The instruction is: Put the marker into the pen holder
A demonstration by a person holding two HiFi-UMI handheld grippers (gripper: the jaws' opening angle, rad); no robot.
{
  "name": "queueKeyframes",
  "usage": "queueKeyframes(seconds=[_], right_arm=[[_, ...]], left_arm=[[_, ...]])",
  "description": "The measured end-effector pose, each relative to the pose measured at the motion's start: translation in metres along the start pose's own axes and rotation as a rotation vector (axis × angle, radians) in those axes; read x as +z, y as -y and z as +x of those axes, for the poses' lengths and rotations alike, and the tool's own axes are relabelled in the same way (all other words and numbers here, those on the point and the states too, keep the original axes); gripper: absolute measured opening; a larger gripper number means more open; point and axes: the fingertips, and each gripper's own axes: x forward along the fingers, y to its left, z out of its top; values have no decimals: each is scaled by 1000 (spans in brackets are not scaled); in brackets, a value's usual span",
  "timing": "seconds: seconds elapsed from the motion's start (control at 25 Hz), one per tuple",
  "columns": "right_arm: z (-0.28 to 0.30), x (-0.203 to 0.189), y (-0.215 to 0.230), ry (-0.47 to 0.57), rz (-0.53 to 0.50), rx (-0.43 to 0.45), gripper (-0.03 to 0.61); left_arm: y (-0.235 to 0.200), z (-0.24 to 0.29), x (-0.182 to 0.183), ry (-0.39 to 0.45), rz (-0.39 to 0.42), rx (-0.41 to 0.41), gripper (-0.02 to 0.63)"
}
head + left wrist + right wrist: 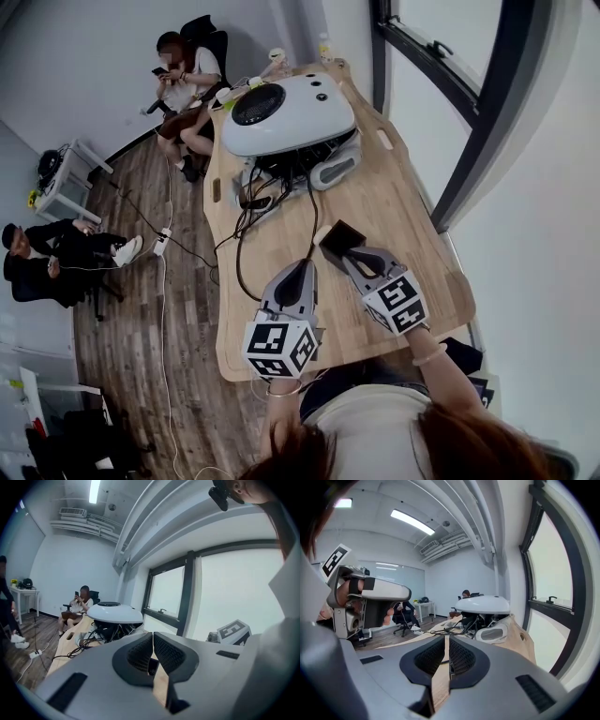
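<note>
A dark square pen holder [341, 237] stands on the wooden table [394, 202], just ahead of both grippers. My right gripper [350, 254] points at it from the near side, its tips almost touching the holder, and its jaws [446, 641] are shut with nothing between them. To the left, my left gripper [297, 270] rests low over the table, also shut [153, 637] and empty. I cannot make out a marker in any view. A small pale piece lies at the holder's left corner, too small to identify.
A white rounded machine [286, 112] sits on the far half of the table with black cables [246, 211] trailing toward me. One person sits in a chair [183, 80] beyond the table, another at the left [47, 253]. A window frame [478, 122] runs along the right.
</note>
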Motion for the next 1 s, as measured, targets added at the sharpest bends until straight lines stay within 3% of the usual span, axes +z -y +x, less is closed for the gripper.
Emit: queueKeyframes(seconds=[1.0], right_arm=[[-103,27,-21,137,-64,8,29]], left_arm=[[65,-57,-5,56,1,57,20]])
